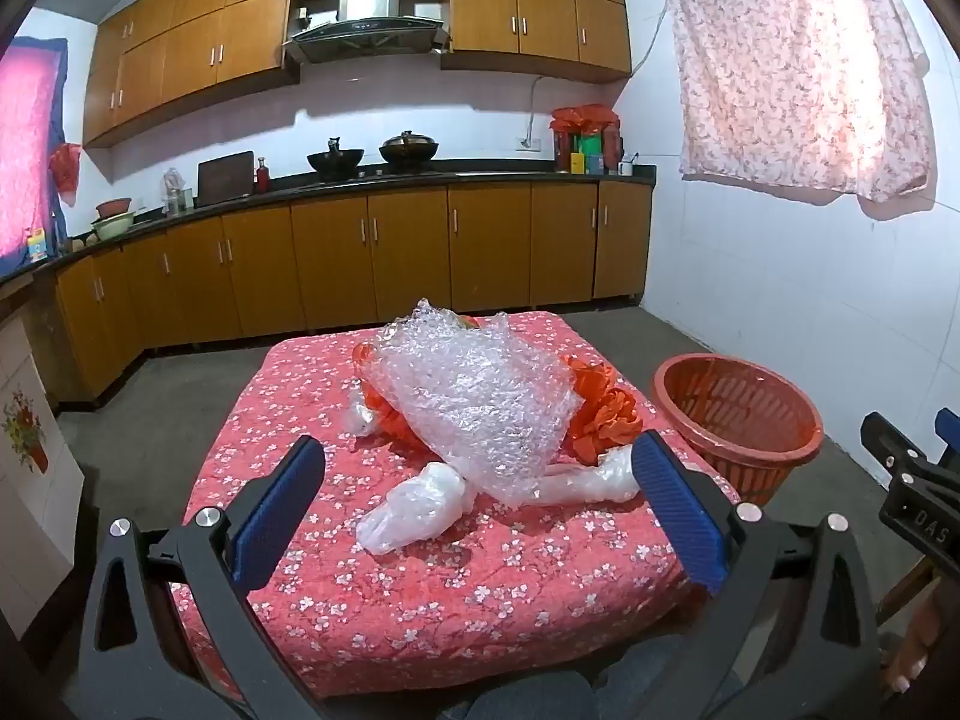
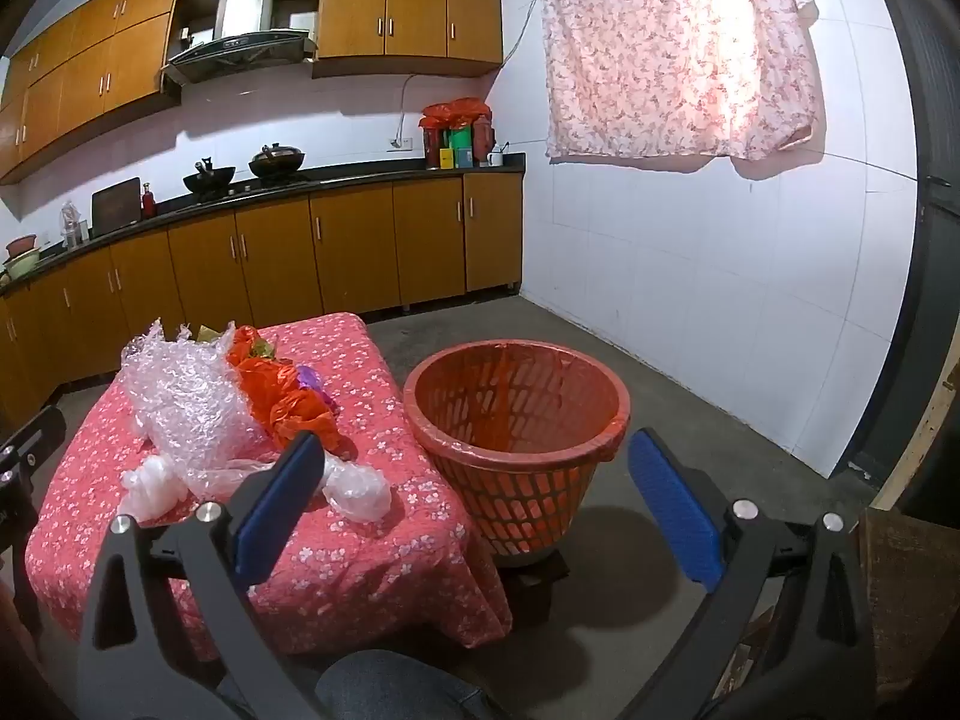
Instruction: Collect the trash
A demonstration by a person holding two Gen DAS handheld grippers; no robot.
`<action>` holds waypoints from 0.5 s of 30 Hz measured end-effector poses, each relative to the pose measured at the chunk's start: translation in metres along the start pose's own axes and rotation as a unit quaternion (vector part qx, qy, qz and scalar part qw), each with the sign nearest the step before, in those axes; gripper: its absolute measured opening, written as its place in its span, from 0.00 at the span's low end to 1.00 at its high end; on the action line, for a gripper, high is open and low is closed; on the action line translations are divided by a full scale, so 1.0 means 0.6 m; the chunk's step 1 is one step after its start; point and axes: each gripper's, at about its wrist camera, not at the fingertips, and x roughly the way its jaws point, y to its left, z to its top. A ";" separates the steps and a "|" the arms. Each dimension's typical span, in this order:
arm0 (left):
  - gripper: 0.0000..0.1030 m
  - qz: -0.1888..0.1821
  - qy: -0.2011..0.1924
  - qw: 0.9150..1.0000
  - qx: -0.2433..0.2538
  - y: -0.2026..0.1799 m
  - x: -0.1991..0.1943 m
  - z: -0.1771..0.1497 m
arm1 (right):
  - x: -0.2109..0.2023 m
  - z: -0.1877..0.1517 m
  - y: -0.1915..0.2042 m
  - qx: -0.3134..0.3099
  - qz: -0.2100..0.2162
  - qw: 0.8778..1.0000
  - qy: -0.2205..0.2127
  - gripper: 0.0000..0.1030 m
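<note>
Kitchen bench [image 1: 372,600] centre holds bubble wrap [image 1: 474,396]; basket [image 2: 516,414] waits off its right edge. Both tongs (left [image 1: 477,468], right [image 2: 474,468]) gape empty: pinch 1 loose fold, lift slowly.

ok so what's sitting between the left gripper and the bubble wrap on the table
In the left wrist view, a crumpled clear plastic bag lies on the cloth between the open left gripper and the bubble wrap.

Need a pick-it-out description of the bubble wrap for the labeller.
Start at the low table under the red floral cloth, left of the red slatted plastic basket. The clear bubble wrap sheet is the biggest piece there, draped over crumpled orange-red plastic; only it has bubbled texture.
</note>
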 end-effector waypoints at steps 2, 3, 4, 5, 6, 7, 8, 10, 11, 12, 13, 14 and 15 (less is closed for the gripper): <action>0.98 0.000 0.000 1.000 0.000 0.000 0.000 0.000 | 0.000 0.000 0.000 0.000 -0.001 1.000 -0.001 0.96; 0.98 -0.001 0.000 1.000 0.000 0.000 0.000 0.000 | 0.000 0.001 -0.001 0.000 -0.001 1.000 0.000 0.96; 0.98 -0.001 0.000 1.000 0.000 0.000 0.000 0.000 | 0.000 0.001 -0.001 0.000 -0.001 1.000 0.000 0.96; 0.98 -0.001 0.000 1.000 0.000 0.000 0.001 0.001 | -0.001 0.001 -0.001 -0.001 -0.002 1.000 -0.002 0.96; 0.98 -0.002 0.000 1.000 0.000 0.000 0.001 0.001 | -0.001 0.001 -0.001 -0.002 -0.003 1.000 -0.002 0.96; 0.98 -0.002 0.001 1.000 0.000 0.001 0.002 0.001 | -0.001 0.001 -0.001 -0.002 -0.003 1.000 -0.002 0.96; 0.98 -0.003 0.001 1.000 -0.001 0.001 0.003 0.002 | -0.001 0.001 -0.001 -0.002 -0.003 1.000 -0.002 0.96; 0.98 0.001 -0.001 1.000 0.000 0.000 0.000 0.000 | -0.002 0.002 -0.002 -0.002 -0.003 1.000 -0.003 0.96; 0.98 0.000 -0.001 1.000 -0.001 0.000 0.000 0.000 | -0.002 0.002 -0.002 -0.002 -0.004 1.000 -0.003 0.96; 0.98 0.000 -0.002 1.000 -0.001 0.000 0.000 0.000 | -0.002 0.002 -0.002 -0.002 -0.004 1.000 -0.003 0.96; 0.98 -0.001 -0.002 1.000 -0.001 0.000 0.000 0.000 | -0.002 0.003 -0.002 -0.002 -0.004 1.000 -0.003 0.96; 0.98 -0.001 -0.002 1.000 0.000 0.000 0.000 0.000 | -0.002 0.003 -0.002 -0.002 -0.004 1.000 -0.002 0.96; 0.98 0.000 -0.002 1.000 0.000 -0.001 0.000 0.000 | -0.002 0.003 -0.002 -0.002 -0.004 1.000 -0.003 0.96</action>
